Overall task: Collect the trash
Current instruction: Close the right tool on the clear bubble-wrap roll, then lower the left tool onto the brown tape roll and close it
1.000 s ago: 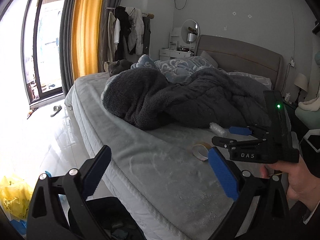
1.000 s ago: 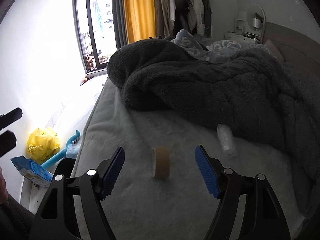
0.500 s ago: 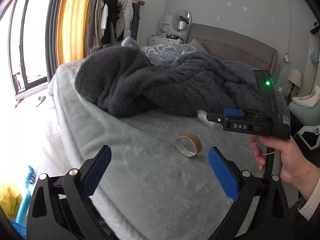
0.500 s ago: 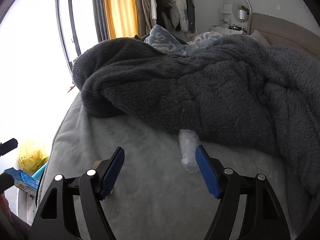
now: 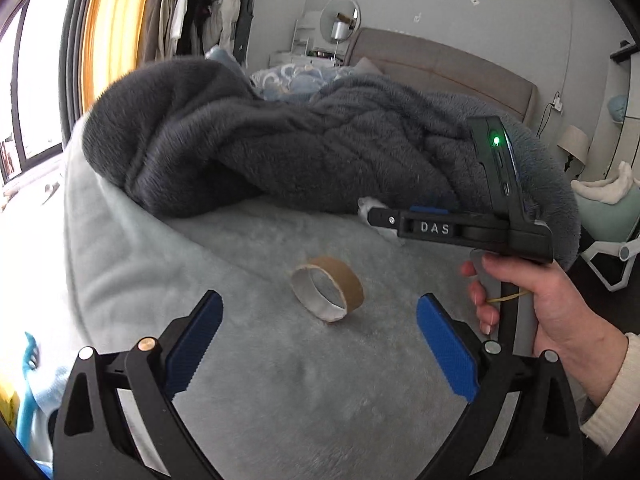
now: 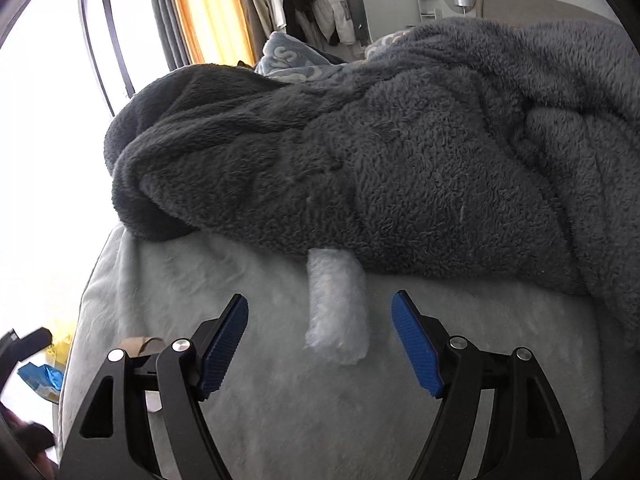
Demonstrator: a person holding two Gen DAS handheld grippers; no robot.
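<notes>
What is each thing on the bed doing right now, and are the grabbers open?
left gripper: open, empty, facing the ring
right gripper: open, empty, facing the roll
cardboard tape ring: lying loose on the bed
bubble wrap roll: far end under the blanket
grey blanket: bunched up

The only lettering I can read is "DAS", in raised pale capitals on the side of the black plastic right claw, seen in the left wrist view where it reaches across above the pale grey plush bed. The letters sit on a small block just behind its fingers, spaced apart and upright. The patterned blue-and-white quilt at the far side of the bed carries large curly white shapes that may be letters, but I cannot make them out. The blue packet on the floor is too blurred to read.
</notes>
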